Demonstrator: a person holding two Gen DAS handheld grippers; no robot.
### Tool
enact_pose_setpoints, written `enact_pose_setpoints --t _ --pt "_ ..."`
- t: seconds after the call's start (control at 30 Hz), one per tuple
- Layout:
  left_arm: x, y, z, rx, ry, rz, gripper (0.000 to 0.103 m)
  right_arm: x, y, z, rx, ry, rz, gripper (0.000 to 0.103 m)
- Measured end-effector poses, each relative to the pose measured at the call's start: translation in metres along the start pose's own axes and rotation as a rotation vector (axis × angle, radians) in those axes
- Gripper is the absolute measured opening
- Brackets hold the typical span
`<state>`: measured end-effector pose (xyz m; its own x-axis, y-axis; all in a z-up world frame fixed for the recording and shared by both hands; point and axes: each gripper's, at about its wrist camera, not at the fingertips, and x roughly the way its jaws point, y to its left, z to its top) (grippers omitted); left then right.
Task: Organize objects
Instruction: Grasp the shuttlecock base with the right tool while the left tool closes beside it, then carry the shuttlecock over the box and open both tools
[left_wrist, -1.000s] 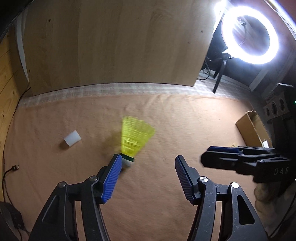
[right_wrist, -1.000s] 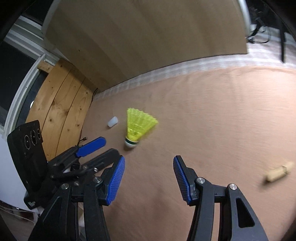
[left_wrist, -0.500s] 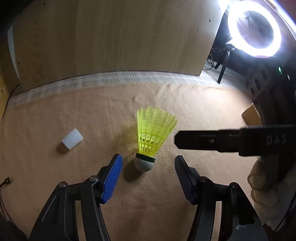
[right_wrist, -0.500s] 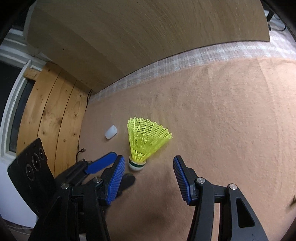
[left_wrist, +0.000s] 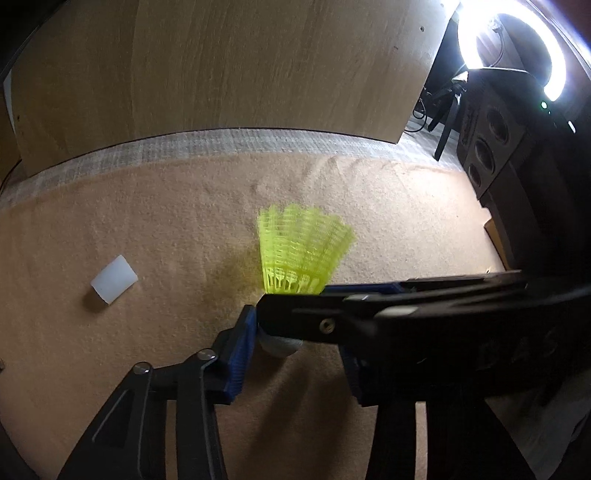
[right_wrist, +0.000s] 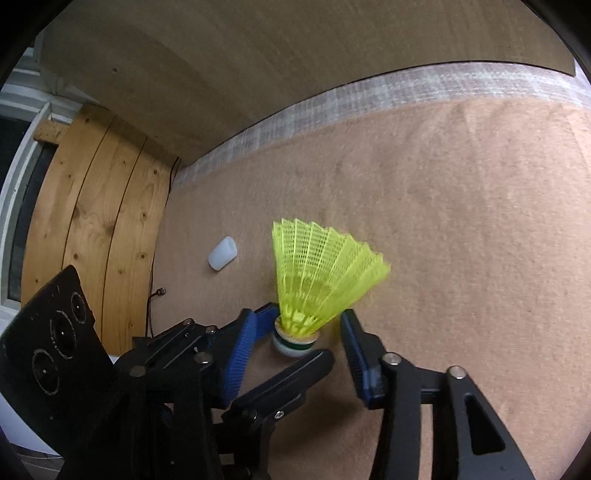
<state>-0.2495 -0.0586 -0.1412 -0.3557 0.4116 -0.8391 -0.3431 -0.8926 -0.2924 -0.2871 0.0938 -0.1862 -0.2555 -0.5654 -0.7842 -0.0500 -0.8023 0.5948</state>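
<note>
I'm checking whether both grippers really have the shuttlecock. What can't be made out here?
- Left wrist view: the right gripper crosses in front, hiding most of the yellow plastic shuttlecock's cork and the left gripper's far pad.
- Right wrist view: pad contact with the cork is unclear; jaws closing.
- Small white plastic cylinder: too small to identify.

Shuttlecock (left_wrist: 303, 254) cork mostly hidden behind right claw (left_wrist: 332, 295); skirt blurred

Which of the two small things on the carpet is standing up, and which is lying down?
The yellow shuttlecock stands upright on its cork, skirt up, between the closing grippers. The small white cylinder, off to its left, lies on its side.
</note>
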Motion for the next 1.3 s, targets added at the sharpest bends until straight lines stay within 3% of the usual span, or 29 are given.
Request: enact_pose_setpoints --t 0.23,0.53,0.87,1.3 --pt "-0.004 -0.009 -0.004 -0.009 -0.018 0.014 0.036 -0.001 -0.006 -0.002 -0.001 -0.001 -0.005 0.025" --pt "-0.023 -0.065 -0.008 0.052 -0.073 0.036 0.036 -0.049 -0.021 -0.019 -0.027 -0.049 0.0 0.025" --pt "-0.027 -0.192 0.002 0.192 -0.141 -0.012 0.036 -0.162 -0.07 -0.054 -0.023 -0.185 -0.055 0.024" --pt "0.018 -0.36 0.028 0.329 -0.149 -0.151 0.036 -0.294 -0.181 -0.083 0.064 -0.329 -0.154 0.024"
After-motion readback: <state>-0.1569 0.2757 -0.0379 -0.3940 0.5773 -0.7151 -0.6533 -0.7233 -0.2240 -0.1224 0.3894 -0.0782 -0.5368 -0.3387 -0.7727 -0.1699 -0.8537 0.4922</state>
